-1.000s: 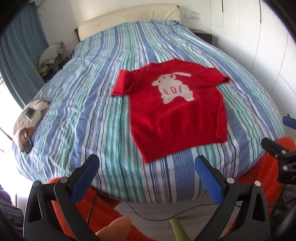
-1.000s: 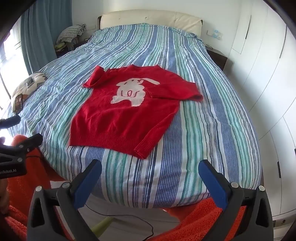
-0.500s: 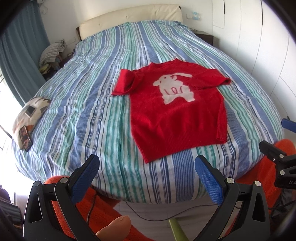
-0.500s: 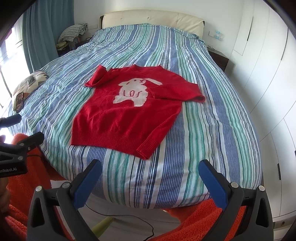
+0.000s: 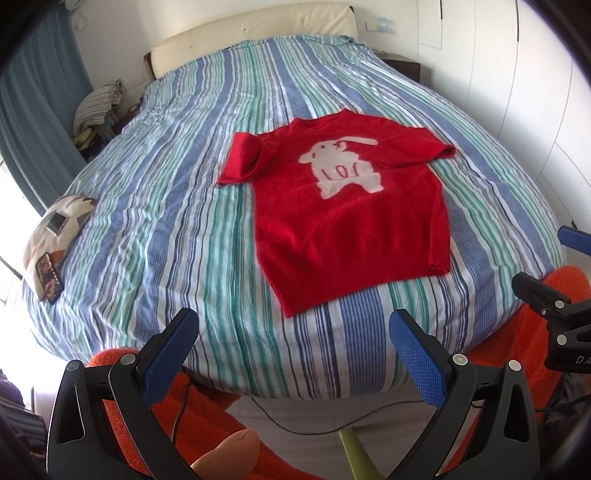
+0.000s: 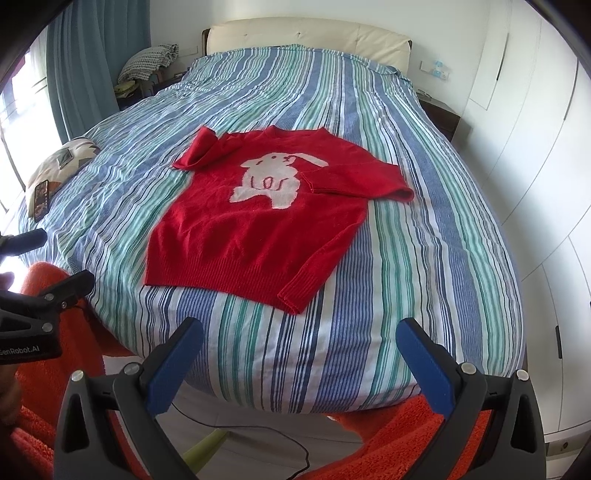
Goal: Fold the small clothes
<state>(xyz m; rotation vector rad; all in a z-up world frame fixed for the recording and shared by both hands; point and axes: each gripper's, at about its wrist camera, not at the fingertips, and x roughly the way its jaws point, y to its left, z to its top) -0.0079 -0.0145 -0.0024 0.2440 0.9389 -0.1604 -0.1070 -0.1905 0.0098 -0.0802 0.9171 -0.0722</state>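
A red sweater (image 5: 347, 218) lay face up on a bed (image 5: 177, 206) covered in blue, green and white stripes. It sat right of the bed's middle, with its hem toward the near edge and its neck toward the far headboard (image 6: 306, 33). A white rabbit (image 6: 271, 175) was knitted on the chest. The sweater was spread flat, probably to make it ready for folding, but its sleeves were not tidy. The left sleeve (image 5: 240, 158) was doubled back on itself in a short stub near the shoulder. The right sleeve (image 6: 354, 177) crossed inward over the chest, touching the rabbit. A long strip of red with a ribbed cuff (image 6: 303, 288) ran down the sweater's right side to the hem.

Both grippers hung off the near end of the bed, well apart from the sweater, over an orange rug (image 6: 399, 439). The left gripper (image 5: 293, 347) had its blue pads spread wide and held nothing. The right gripper (image 6: 299, 354) was likewise spread and empty. Held back like this, both cameras took in the whole garment, which likely helped in choosing a first grasp. No fold appeared to have been started.

A patterned cushion (image 5: 55, 229) with a phone (image 5: 50, 280) lay at the bed's left edge, clear of the work.
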